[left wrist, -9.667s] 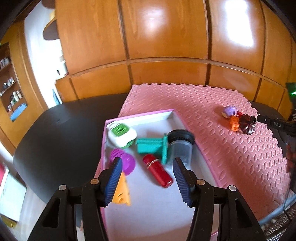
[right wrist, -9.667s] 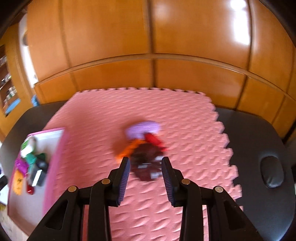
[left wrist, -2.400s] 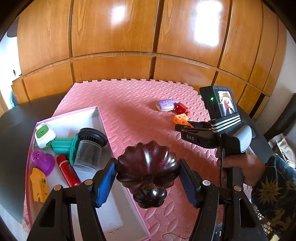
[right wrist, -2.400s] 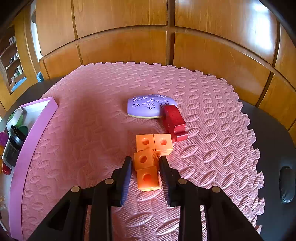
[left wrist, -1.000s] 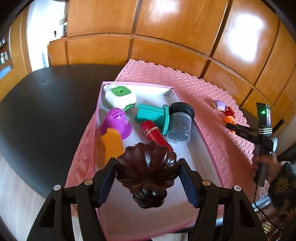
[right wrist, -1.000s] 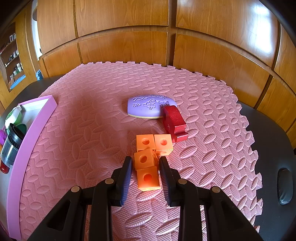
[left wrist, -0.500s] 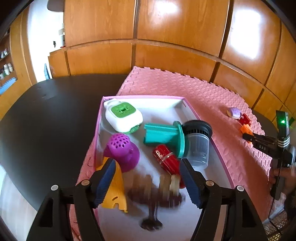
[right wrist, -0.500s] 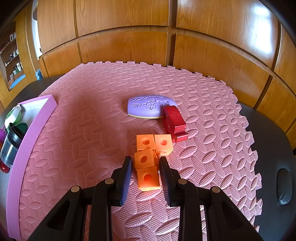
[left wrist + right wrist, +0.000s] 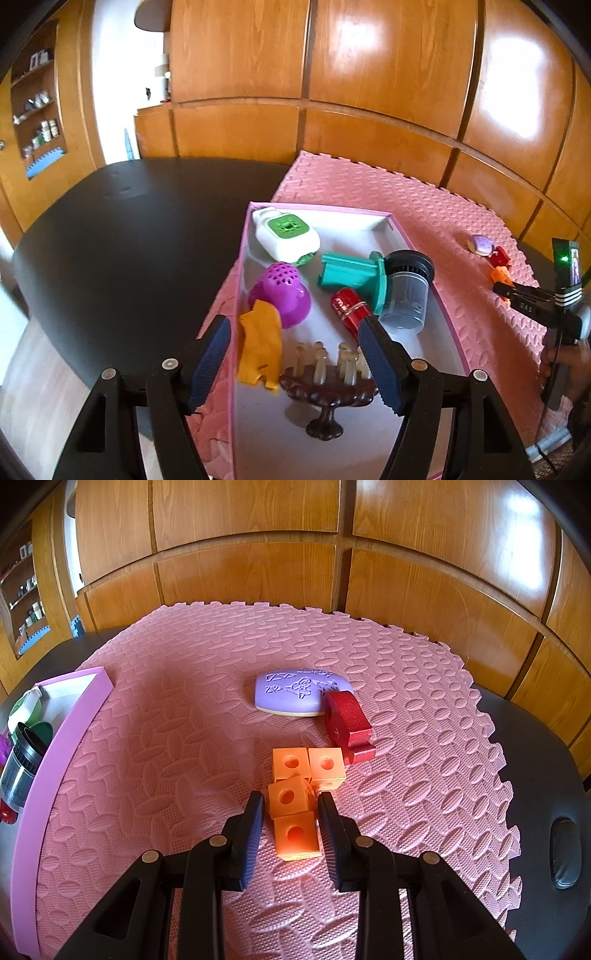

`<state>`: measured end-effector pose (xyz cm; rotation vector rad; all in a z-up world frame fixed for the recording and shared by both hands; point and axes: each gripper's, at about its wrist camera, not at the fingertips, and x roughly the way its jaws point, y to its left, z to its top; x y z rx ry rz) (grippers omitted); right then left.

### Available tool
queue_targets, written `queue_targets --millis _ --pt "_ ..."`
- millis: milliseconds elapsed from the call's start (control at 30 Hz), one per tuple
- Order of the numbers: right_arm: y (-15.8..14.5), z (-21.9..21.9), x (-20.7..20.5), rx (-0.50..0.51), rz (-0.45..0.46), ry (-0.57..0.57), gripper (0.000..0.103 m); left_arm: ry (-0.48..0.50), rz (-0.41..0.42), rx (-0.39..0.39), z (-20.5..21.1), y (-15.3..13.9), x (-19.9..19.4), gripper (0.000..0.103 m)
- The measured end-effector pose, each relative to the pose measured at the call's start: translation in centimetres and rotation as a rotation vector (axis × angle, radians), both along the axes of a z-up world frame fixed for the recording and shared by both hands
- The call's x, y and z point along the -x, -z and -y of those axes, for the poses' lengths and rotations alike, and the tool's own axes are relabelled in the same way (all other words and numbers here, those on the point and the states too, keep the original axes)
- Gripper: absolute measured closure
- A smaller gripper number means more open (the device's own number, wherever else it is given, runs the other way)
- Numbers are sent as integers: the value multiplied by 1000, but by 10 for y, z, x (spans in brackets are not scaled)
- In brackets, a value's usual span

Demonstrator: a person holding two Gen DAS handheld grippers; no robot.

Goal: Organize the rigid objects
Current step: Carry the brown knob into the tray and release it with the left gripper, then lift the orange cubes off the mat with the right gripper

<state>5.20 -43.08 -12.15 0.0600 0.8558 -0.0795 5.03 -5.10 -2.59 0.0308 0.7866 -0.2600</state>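
Observation:
My left gripper is open above the near end of the pink tray. A dark brown scalloped stand with pale pegs lies in the tray just below the fingers, free of them. My right gripper straddles the orange linked cubes on the pink foam mat; its fingers sit at the cubes' sides, and I cannot tell if they grip. A purple embossed block and a red piece lie just beyond the cubes.
The tray also holds a white-green device, a purple perforated cup, a yellow piece, a teal piece, a clear jar and a red cylinder. The mat lies on a black table. Wooden panelling stands behind.
My left gripper carried the brown stand over the tray, opened and let it go; it now lies in the tray. The right gripper has stayed around the orange cubes.

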Motion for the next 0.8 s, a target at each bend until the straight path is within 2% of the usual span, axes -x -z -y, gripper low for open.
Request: queue_targets --millis 500,800 --pt "-2 -5 0 51 -2 -1 75 -10 2 -38 3 -5 15 31" --pt "-3 -11 2 100 -13 2 78 -14 -3 -32 0 -4 15 31"
